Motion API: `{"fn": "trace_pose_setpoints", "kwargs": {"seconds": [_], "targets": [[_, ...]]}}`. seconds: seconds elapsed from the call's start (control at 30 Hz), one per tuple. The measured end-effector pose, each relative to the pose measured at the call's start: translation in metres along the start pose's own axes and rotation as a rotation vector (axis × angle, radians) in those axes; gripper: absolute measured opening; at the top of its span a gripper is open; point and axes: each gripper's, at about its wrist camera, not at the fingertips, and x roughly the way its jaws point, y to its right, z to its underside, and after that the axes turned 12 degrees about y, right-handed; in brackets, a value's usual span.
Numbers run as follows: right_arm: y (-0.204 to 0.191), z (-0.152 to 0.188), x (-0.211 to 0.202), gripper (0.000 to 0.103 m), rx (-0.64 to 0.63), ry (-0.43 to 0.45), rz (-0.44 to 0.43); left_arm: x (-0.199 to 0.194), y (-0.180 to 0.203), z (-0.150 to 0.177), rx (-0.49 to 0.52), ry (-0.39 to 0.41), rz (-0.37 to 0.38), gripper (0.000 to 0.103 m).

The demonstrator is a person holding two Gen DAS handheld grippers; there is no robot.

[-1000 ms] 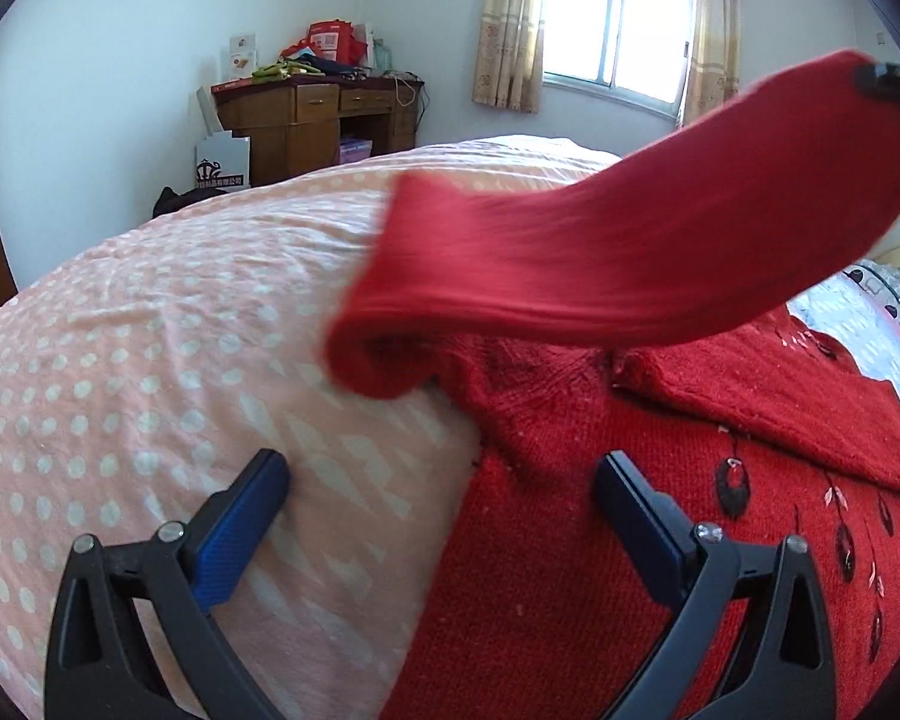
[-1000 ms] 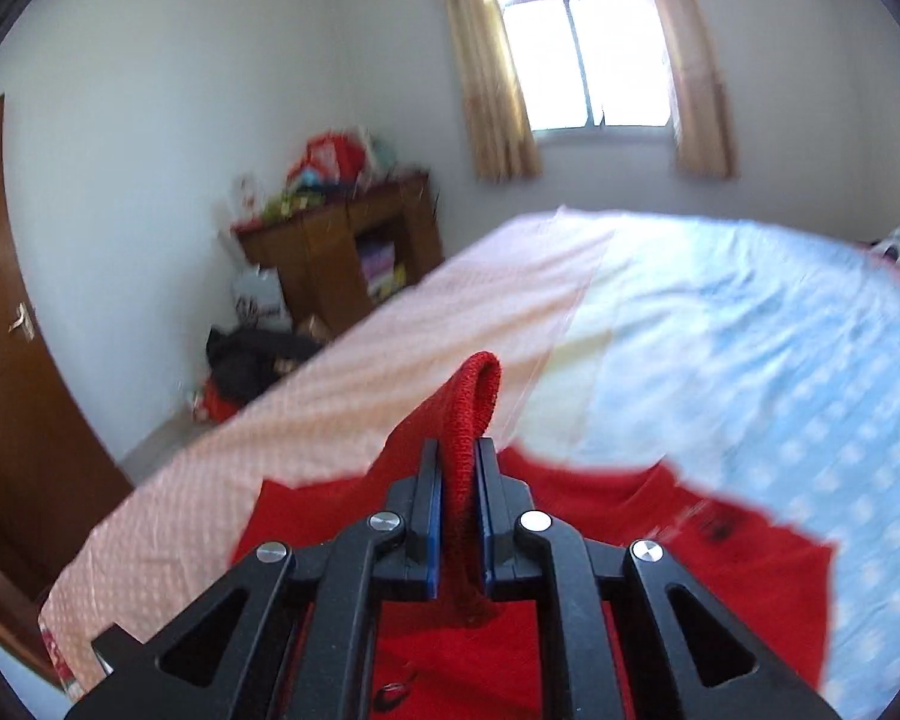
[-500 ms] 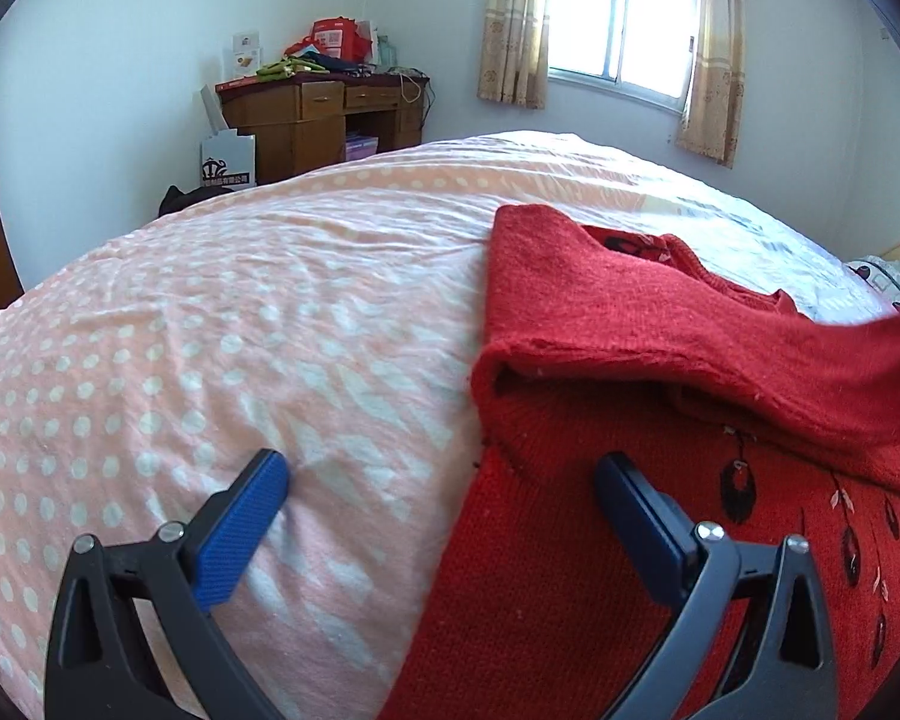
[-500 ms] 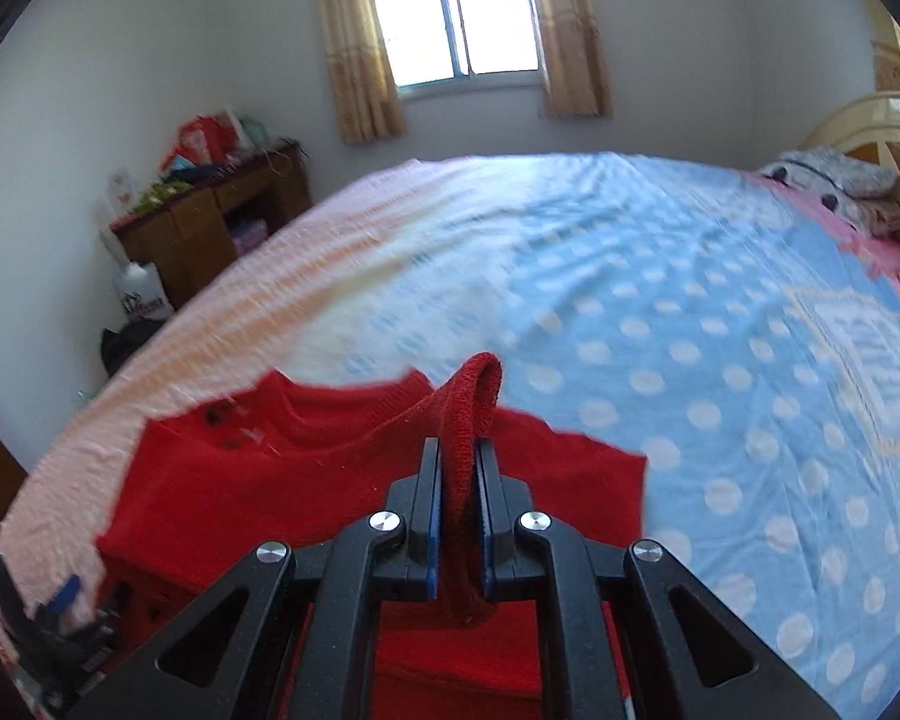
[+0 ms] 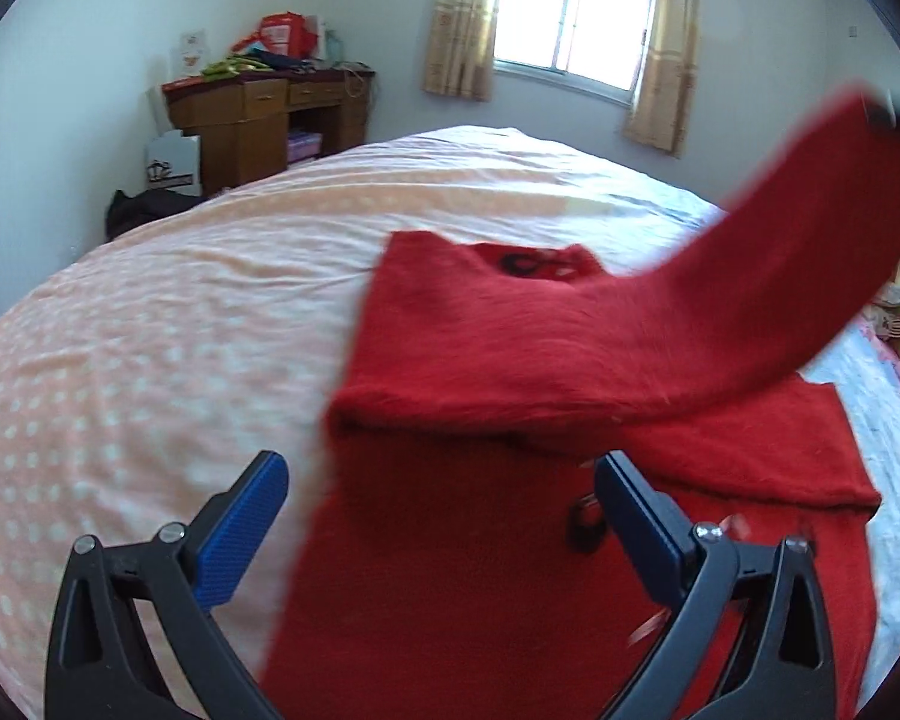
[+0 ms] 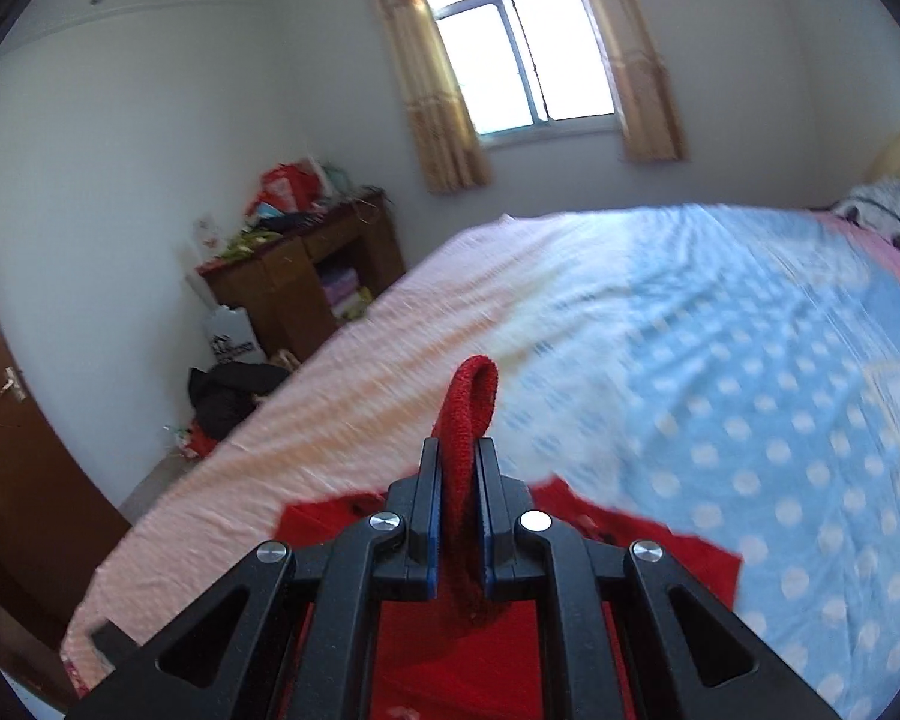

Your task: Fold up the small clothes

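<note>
A small red knit sweater [image 5: 510, 570] with black decorations lies on the bed, its left side folded over the body. My left gripper [image 5: 441, 480] is open and empty, hovering just above the sweater's left edge. My right gripper [image 6: 459, 450] is shut on the red sleeve cuff [image 6: 468, 408] and holds it up in the air. In the left wrist view the raised sleeve [image 5: 810, 228] stretches up to the upper right, where the right gripper [image 5: 894, 114] shows at the frame edge. The sweater body [image 6: 450, 648] lies below the right gripper.
The bed has a pink dotted cover [image 5: 120, 372] on the left and a blue dotted cover [image 6: 750, 396] on the right. A wooden desk [image 5: 264, 114] with clutter stands by the far wall. A window [image 5: 576, 24] with curtains is behind. Pillows [image 6: 888, 216] lie at the right.
My right gripper has lifted the sleeve back up from across the sweater and swung left. My left gripper has risen a little; the view shifted and blurred.
</note>
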Motion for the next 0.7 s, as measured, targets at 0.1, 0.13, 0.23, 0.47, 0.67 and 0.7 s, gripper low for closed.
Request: {"fn": "trace_pose_setpoints", "kwargs": {"seconds": [0.1, 0.13, 0.23, 0.47, 0.67, 0.7], "targets": [[-0.020, -0.032, -0.008, 0.009, -0.012, 0.063, -0.039, 0.019, 0.010, -0.006, -0.015, -0.028, -0.058, 0.103], [-0.023, -0.040, -0.011, 0.009, -0.010, 0.082, -0.052, 0.026, 0.010, -0.008, -0.028, -0.039, -0.091, 0.103], [-0.022, -0.051, -0.024, 0.009, 0.004, 0.127, -0.075, 0.047, -0.002, -0.015, -0.113, -0.084, -0.191, 0.103], [0.035, -0.012, -0.030, 0.009, 0.012, 0.082, 0.023, 0.047, -0.019, -0.008, -0.148, -0.088, -0.294, 0.103], [0.117, 0.088, -0.002, 0.009, 0.019, -0.163, 0.219, 0.043, -0.016, -0.002, -0.139, -0.079, -0.305, 0.103], [0.127, 0.104, 0.004, 0.009, 0.015, -0.202, 0.242, 0.042, -0.016, -0.001, -0.139, -0.074, -0.302, 0.103]]}}
